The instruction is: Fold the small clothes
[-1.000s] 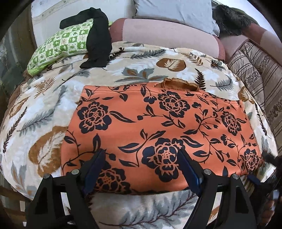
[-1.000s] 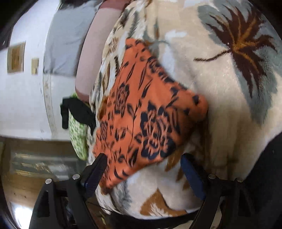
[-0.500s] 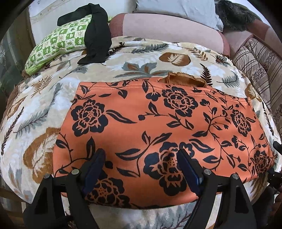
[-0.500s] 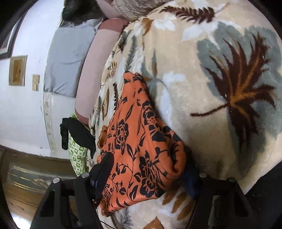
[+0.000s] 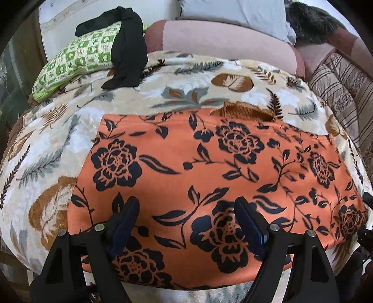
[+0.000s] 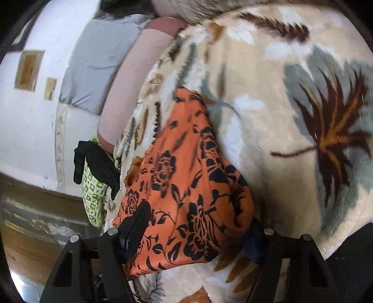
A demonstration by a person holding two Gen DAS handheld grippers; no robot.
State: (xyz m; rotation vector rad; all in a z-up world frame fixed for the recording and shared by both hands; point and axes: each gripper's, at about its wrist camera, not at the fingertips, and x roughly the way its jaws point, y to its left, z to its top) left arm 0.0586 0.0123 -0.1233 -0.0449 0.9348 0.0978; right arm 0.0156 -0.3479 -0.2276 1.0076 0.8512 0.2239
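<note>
An orange garment with black flowers (image 5: 209, 167) lies flat on the leaf-patterned blanket (image 5: 46, 151), with a brown ribbed band (image 5: 247, 113) showing at its far edge. My left gripper (image 5: 186, 205) hovers open over the garment's near edge, its fingers (image 5: 126, 219) spread wide above the flat cloth. In the right wrist view the garment's end (image 6: 186, 181) is bunched up and raised off the blanket (image 6: 303, 70). There my right gripper (image 6: 198, 216) is shut on that bunch, which fills the gap between its fingers.
At the back left lies a green checked pillow (image 5: 77, 60) with a black garment (image 5: 128, 46) draped over it. A pink bolster (image 5: 221, 44) and a grey pillow (image 5: 233, 9) line the back. Striped cushions (image 5: 338, 93) sit at the right.
My right gripper has closed on the garment's end, rolled, and lifted it into a bunch. The left gripper has come a little closer to the cloth and stays open.
</note>
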